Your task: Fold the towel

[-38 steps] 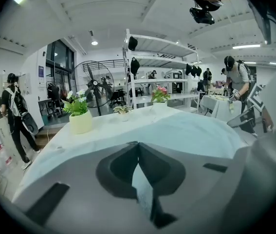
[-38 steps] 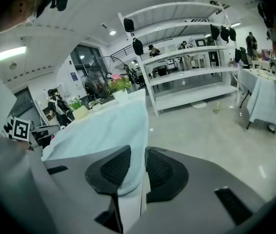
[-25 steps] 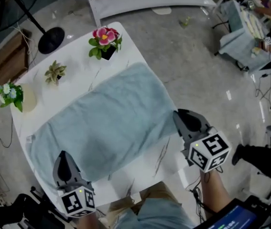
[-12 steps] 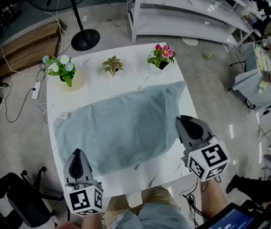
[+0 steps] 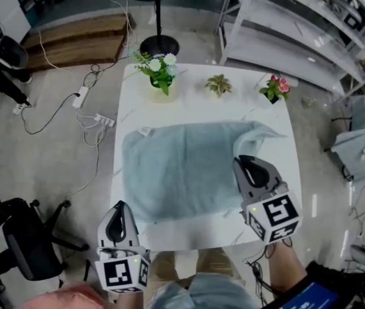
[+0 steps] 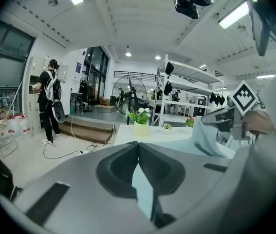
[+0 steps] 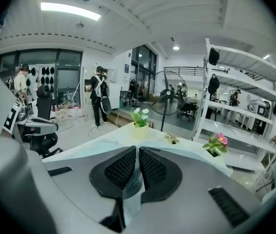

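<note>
Pale blue towel (image 5: 182, 172), rumpled across the white table (image 5: 195, 111), 2 near corners pinched tight in left gripper (image 5: 120, 208) and right gripper (image 5: 246, 166)

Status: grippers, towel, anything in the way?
Left gripper shut on towel, near-left corner. Right gripper shut on near-right corner, raised off table. Three potted plants along far edge, apart from towel.

The towel (image 5: 182, 172) is lying across the desk (image 5: 201, 111). Three plants (image 5: 218, 84) are sitting in a row along its far edge, with a fan (image 5: 158, 46) standing behind. The left tool (image 5: 119, 208) and right tool (image 5: 246, 165) are sitting at the towel's near corners.
</note>
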The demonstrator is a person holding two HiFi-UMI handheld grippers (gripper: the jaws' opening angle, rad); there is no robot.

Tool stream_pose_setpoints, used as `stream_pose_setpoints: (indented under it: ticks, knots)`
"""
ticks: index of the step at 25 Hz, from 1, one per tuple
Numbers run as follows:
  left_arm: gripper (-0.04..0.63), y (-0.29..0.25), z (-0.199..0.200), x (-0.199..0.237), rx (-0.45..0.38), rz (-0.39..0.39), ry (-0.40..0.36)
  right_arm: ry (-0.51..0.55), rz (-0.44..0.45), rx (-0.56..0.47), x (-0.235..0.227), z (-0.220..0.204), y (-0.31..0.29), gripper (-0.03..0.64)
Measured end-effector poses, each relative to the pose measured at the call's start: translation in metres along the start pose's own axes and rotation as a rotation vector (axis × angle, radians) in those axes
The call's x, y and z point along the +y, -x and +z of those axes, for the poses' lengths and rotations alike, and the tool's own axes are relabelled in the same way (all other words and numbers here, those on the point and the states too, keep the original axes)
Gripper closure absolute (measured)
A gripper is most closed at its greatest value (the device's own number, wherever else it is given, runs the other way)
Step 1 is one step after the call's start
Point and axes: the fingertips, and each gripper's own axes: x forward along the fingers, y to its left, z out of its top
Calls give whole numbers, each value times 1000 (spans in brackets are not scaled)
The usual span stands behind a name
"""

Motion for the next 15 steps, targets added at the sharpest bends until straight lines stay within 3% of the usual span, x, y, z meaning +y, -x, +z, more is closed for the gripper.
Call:
stream_pose_setpoints:
  ticks: [15]
  knots:
    - [588, 62, -31, 105, 25, 88, 79, 132, 227, 51, 191, 4, -89, 578]
